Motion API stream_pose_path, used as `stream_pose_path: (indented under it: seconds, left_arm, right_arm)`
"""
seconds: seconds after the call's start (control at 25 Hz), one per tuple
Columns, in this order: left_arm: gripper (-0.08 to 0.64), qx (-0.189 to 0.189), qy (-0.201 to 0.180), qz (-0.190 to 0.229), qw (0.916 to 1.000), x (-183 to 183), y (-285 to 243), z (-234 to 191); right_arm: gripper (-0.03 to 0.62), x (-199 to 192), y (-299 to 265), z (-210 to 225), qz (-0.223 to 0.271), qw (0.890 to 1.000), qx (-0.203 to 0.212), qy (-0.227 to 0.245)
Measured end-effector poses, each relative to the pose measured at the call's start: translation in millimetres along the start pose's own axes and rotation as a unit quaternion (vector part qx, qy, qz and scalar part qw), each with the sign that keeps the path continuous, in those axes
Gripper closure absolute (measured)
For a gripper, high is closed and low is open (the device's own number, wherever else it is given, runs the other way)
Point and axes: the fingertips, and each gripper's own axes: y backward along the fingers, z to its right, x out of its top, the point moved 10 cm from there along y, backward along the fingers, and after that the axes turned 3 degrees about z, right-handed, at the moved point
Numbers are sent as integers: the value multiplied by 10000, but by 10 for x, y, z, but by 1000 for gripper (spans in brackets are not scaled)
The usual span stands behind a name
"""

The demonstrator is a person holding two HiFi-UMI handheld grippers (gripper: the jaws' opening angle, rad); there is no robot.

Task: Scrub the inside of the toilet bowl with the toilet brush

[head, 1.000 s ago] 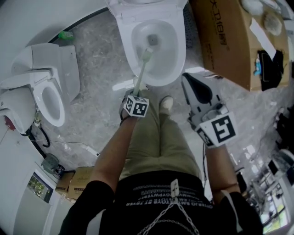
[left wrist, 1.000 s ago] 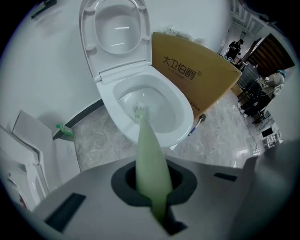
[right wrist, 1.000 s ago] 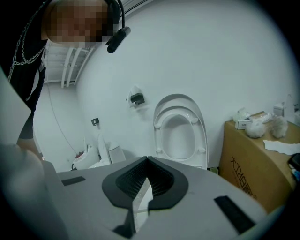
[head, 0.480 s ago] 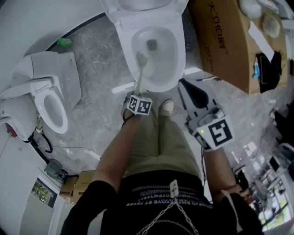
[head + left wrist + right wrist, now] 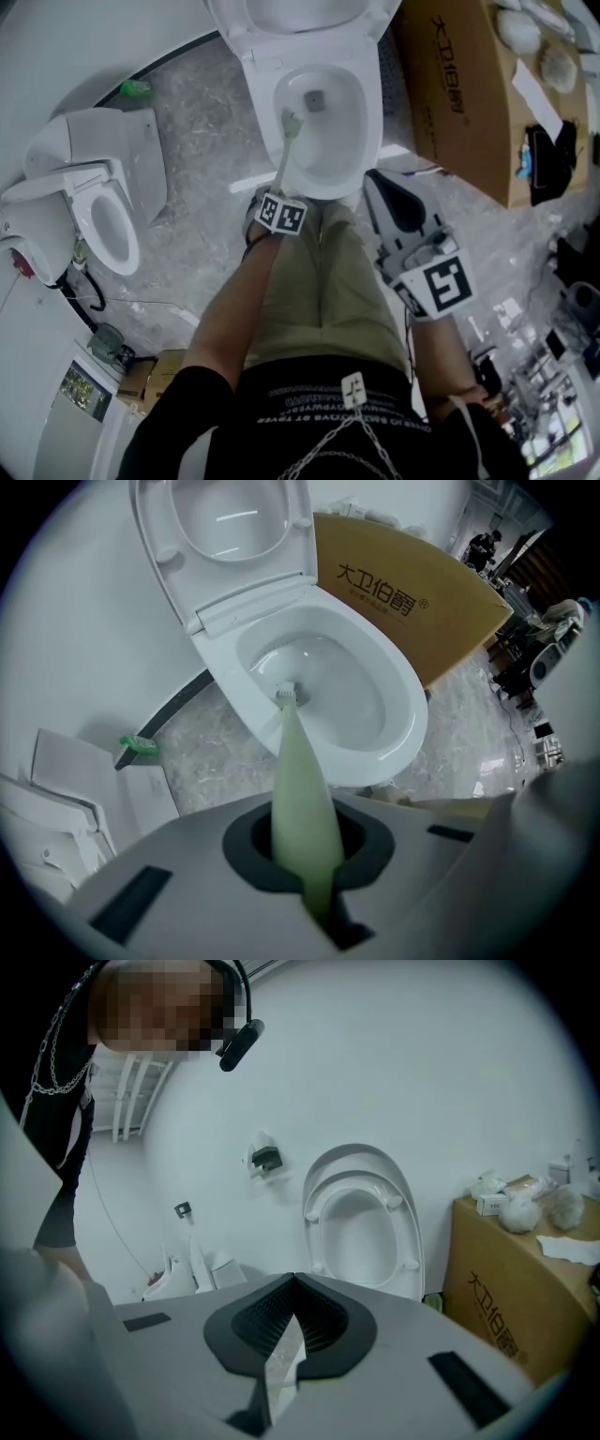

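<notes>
Toilet brush [image 5: 284, 157] shifted leftward in bowl [image 5: 367, 127], left gripper [image 5: 307, 850] clamped

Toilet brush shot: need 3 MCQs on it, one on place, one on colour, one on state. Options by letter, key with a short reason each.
1. Where is the head of the toilet brush?
A. In a bucket
B. Inside the toilet bowl
C. In a sink

2. What colour is the brush handle?
A. Pale green
B. Red
C. Black

3. What is the state of the left gripper?
A. Open and empty
B. Shut on a sponge
C. Shut on the toilet brush

Key:
1 B: the head view shows the brush head below the rim, at the bowl's inner wall.
2 A: the left gripper view shows a pale green handle running out from the jaws.
3 C: in that view the jaws are closed round the handle.
</notes>
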Motion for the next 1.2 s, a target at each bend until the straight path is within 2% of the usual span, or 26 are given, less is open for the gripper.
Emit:
stream_pose_path:
  seconds: [0.52,0.84,1.2]
  left_arm:
    - [558,304,648,174,9973,316,-146,-111]
    - [558,390,784,390,9954,539,-163,-200]
    - [558,316,763,523,9952,789,-225,-193]
  right_arm:
    - [589,-86,183,364,-421,9983,361,153]
    - [589,-62,166,465,-469,9976,471,196]
    - [589,-63,131,586,-461,9977,457,168]
